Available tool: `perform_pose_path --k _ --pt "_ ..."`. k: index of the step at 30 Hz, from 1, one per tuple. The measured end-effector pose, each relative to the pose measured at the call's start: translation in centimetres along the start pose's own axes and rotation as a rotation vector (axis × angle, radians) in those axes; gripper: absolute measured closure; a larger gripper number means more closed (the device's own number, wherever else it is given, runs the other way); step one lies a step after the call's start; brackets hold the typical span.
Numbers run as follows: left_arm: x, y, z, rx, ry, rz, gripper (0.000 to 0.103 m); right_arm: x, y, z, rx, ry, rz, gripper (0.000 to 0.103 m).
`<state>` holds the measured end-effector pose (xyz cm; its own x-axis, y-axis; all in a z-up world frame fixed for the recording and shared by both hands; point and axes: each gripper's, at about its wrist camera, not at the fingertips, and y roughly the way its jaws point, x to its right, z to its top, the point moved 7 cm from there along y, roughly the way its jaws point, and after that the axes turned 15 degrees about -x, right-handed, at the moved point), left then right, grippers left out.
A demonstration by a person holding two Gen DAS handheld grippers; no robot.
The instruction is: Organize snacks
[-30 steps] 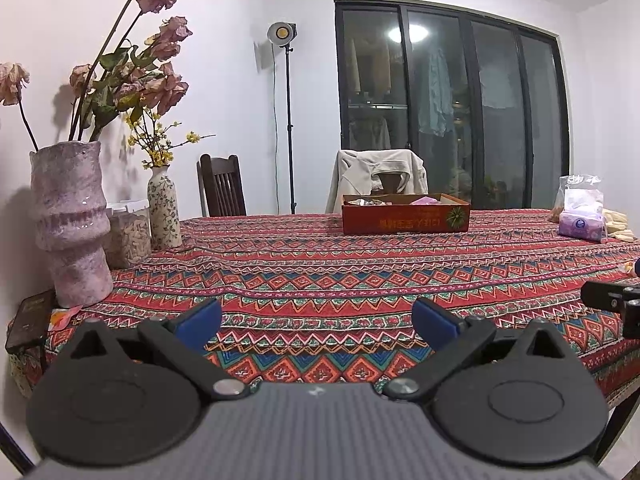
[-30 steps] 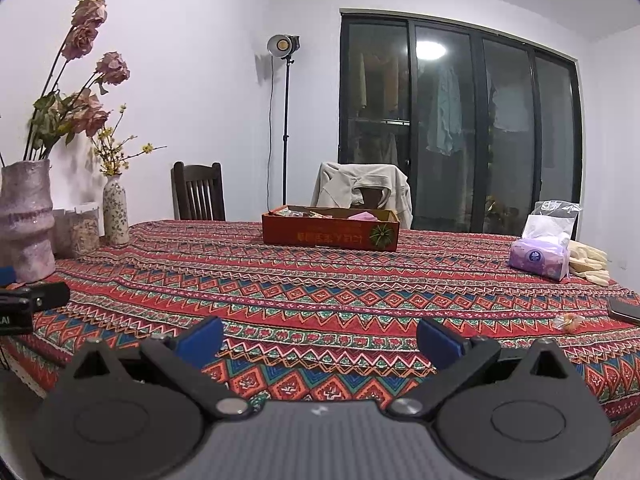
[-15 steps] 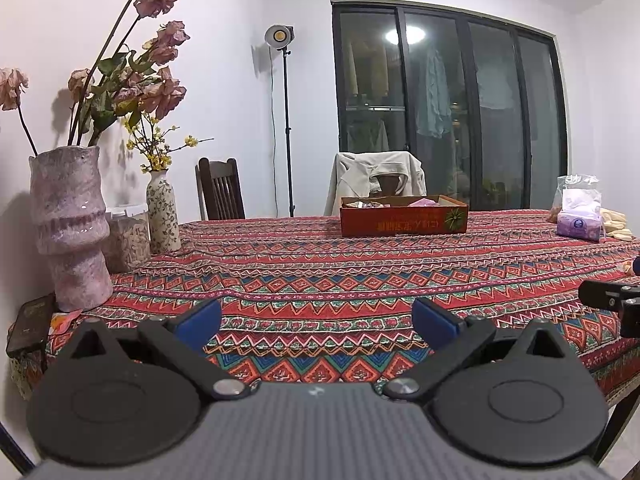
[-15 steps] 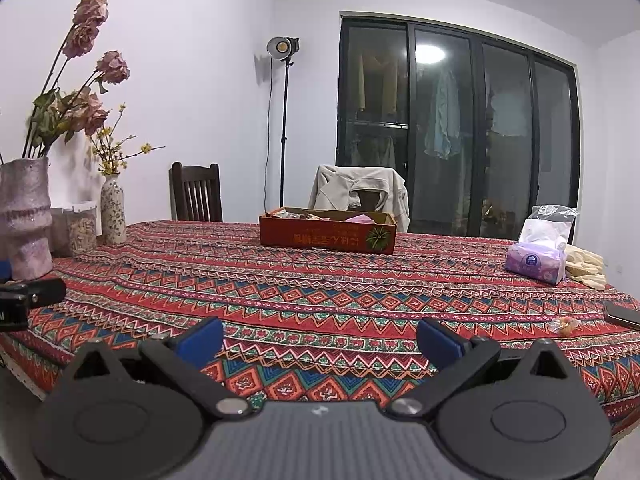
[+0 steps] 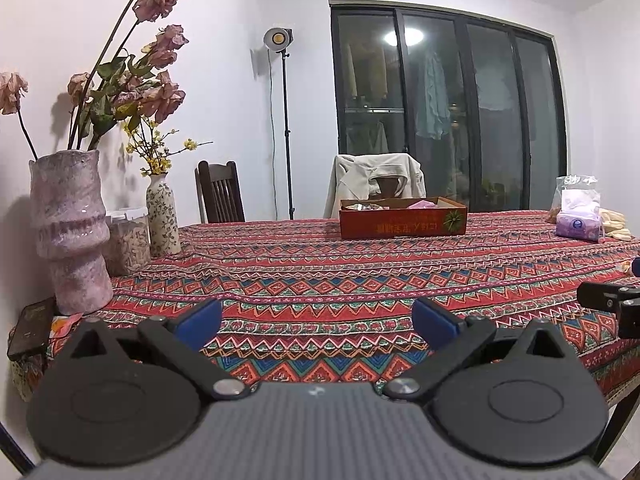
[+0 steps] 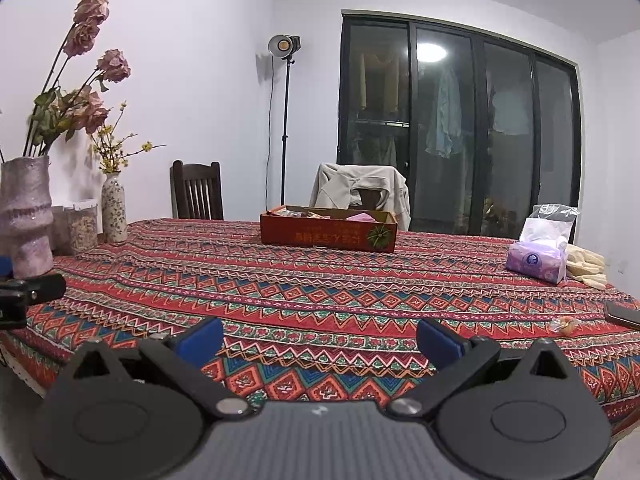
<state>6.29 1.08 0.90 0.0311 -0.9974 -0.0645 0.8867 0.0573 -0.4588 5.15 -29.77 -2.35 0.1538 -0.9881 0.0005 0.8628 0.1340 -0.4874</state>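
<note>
The right wrist view alone shows a small wrapped snack [image 6: 565, 324] lying loose on the cloth near the tabletop's right edge, with a dark phone [image 6: 624, 314] just beyond it; the left wrist view alone shows a dark flat object [image 5: 30, 330] at the near left corner beside the big pink vase [image 5: 72, 232], and catches only a sliver of the snack at its right border. Both views show the red snack box [image 6: 328, 230] far across the tabletop, open at the top, with wrappers and something pink inside, well apart from both tools; a purple tissue pack [image 6: 538, 260] sits to the right with pale gloves [image 6: 586, 266] beside it.

The left hand-held gripper [image 5: 316, 320] is released, its blue fingertips [image 5: 199, 318] spread wide with nothing between them, level over the near edge of the tabletop; the right hand-held gripper [image 6: 318, 338] is likewise spread and empty, its blue fingertips [image 6: 200, 338] over the cloth, pointing toward the box; each tool's black tip shows at the border of the other's view, the right hand-held gripper to the right of the left one.

The tabletop [image 5: 320, 272] wears a red patterned cloth; a small floral vase [image 5: 162, 216] and a clear lidded container [image 5: 126, 240] stand beside the pink vase against the white wall; behind are a dark wooden chair [image 6: 197, 192], a chair draped with a pale jacket [image 6: 360, 190], a studio lamp [image 6: 285, 46] on a stand, and dark glass doors [image 6: 456, 128].
</note>
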Motion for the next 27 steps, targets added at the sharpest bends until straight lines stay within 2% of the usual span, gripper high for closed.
perform_pose_path --k 27 --pt "-0.01 -0.29 0.05 0.011 -0.001 -0.005 0.000 0.24 -0.34 -0.02 0.002 0.010 0.025 0.000"
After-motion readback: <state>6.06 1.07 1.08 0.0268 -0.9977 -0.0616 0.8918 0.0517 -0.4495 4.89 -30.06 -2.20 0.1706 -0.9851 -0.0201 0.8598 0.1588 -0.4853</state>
